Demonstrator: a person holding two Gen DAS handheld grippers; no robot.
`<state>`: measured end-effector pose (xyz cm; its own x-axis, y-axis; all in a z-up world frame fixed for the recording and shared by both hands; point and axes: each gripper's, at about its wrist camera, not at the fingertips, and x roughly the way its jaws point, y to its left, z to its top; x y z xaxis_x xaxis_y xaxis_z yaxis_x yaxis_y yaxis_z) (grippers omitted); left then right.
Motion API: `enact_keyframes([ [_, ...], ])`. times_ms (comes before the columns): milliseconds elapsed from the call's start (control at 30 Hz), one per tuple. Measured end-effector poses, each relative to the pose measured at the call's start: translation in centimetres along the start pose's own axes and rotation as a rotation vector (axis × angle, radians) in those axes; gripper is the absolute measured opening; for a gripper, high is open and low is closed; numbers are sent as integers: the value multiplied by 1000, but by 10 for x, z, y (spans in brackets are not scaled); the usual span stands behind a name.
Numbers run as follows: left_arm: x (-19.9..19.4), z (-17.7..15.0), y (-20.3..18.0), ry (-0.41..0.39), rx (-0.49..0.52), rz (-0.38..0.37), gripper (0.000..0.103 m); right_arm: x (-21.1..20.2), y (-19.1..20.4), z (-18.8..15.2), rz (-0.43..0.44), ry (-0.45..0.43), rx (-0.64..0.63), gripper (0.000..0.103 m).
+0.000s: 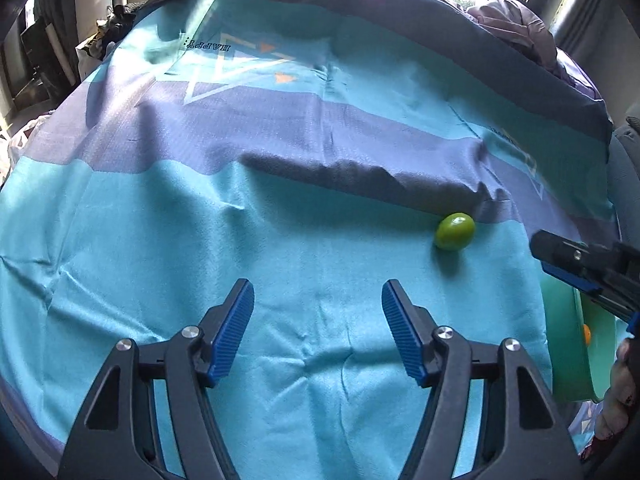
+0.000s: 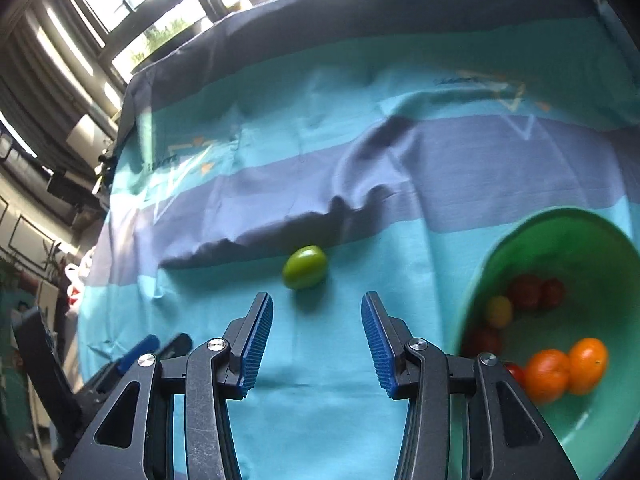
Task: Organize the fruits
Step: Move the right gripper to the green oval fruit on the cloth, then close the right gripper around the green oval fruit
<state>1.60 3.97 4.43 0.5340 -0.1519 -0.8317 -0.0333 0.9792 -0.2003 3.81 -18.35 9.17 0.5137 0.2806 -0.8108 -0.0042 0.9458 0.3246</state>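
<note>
A small green fruit (image 1: 455,231) lies alone on the teal and purple cloth; in the right wrist view it (image 2: 305,267) sits just beyond and between the fingertips. My right gripper (image 2: 317,308) is open and empty, a short way in front of the fruit; it also shows at the right edge of the left wrist view (image 1: 560,258). My left gripper (image 1: 318,296) is open and empty over bare cloth, left of the fruit. A green bowl (image 2: 600,420) at the right holds two oranges (image 2: 564,368), a yellow fruit (image 2: 499,311) and several red ones (image 2: 527,292).
The cloth (image 1: 280,208) has a raised fold with a dark shadow just behind the green fruit. Windows and clutter lie beyond the table's far edge. The bowl's rim (image 1: 560,344) shows at the right of the left wrist view.
</note>
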Motion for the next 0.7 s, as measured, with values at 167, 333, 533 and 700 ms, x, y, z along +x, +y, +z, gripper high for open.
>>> enact_keyframes([
  [167,3,0,2,3,-10,-17,67,47,10,17,-60,77,72,47],
  [333,3,2,4,4,-1,18,67,80,8,23,-76,125,137,47],
  [533,-4,2,8,-36,-15,-4,66,90,10,19,-87,94,119,38],
  [700,-2,3,5,-33,-6,-14,66,67,14,1,-22,113,65,37],
])
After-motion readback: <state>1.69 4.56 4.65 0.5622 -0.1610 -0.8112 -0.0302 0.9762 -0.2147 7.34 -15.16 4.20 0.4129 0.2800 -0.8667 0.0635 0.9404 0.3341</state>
